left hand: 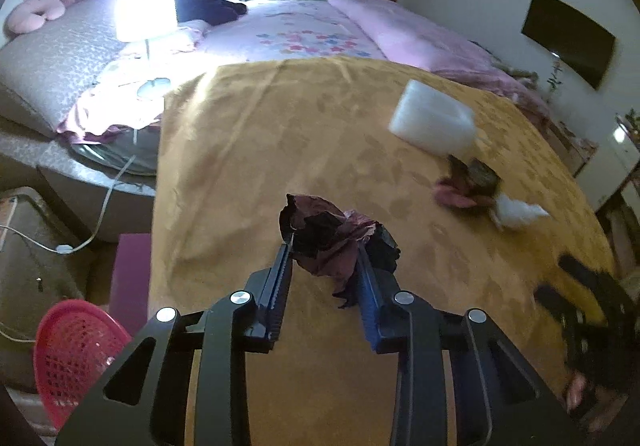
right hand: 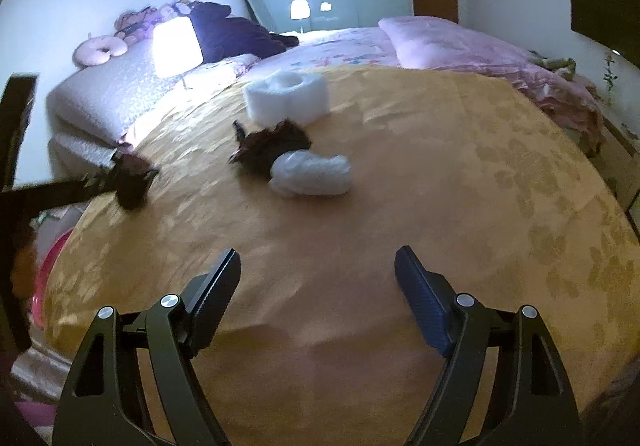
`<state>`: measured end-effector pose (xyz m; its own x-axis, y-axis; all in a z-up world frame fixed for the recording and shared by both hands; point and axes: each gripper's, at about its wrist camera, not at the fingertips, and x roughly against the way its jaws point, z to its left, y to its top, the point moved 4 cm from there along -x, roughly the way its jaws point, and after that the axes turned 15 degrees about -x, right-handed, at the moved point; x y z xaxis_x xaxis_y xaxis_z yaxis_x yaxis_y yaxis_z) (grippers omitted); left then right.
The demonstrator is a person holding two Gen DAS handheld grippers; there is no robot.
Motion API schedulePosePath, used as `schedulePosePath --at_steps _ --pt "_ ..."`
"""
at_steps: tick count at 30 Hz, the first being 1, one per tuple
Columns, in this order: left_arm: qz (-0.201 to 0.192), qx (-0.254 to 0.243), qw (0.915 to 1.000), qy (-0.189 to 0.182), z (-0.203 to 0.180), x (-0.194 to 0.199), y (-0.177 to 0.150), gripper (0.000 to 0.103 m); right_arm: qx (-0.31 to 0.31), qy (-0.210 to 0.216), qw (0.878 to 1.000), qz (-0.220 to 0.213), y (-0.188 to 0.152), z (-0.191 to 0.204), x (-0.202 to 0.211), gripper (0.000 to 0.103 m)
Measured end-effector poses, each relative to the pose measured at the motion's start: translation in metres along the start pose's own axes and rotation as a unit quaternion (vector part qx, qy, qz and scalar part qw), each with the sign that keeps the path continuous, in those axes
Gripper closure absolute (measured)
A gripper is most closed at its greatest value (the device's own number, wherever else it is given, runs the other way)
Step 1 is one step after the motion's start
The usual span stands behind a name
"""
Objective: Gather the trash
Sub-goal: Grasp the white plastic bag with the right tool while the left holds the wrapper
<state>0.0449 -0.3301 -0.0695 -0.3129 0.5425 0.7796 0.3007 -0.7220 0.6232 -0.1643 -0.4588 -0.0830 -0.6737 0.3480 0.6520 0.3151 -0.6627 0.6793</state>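
Left tool (left hand: 325,246) clamps the crumpled dark-red wrapper (left hand: 332,242) for binning; right tool (right hand: 318,270) gapes empty, white wad (right hand: 310,174) ahead.

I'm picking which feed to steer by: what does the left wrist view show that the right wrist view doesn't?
Left wrist only: the left gripper with its fingers closed on a dark crumpled wrapper, a white cable on the floor, and most of the pink basket.

Right wrist only: the right gripper open over bare yellow tablecloth, holding nothing.

Both: the white foam block, a dark scrap pile beside a white plastic wad, the lit lamp and the bed.
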Motion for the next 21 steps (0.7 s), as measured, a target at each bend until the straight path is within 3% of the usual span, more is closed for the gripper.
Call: schedulePosePath --at_steps 9,17,19,21 --pt "0.003 -0.007 0.9993 -0.037 -0.014 0.014 -0.018 0.073 0.031 0.002 1.000 -0.006 0.036 0.013 -0.013 0.026" --pt "0.005 0.007 0.9984 -0.056 -0.014 0.021 -0.031 0.073 0.027 0.015 0.999 0.036 0.049 0.022 -0.046 0.027" --pt "0.004 0.008 0.9984 -0.056 -0.014 0.022 -0.033 0.073 0.025 0.010 0.999 0.043 0.050 0.023 -0.052 0.031" --pt "0.002 0.007 0.9986 -0.053 -0.014 0.024 -0.035 0.073 0.024 0.013 0.998 0.053 0.049 0.023 -0.057 0.043"
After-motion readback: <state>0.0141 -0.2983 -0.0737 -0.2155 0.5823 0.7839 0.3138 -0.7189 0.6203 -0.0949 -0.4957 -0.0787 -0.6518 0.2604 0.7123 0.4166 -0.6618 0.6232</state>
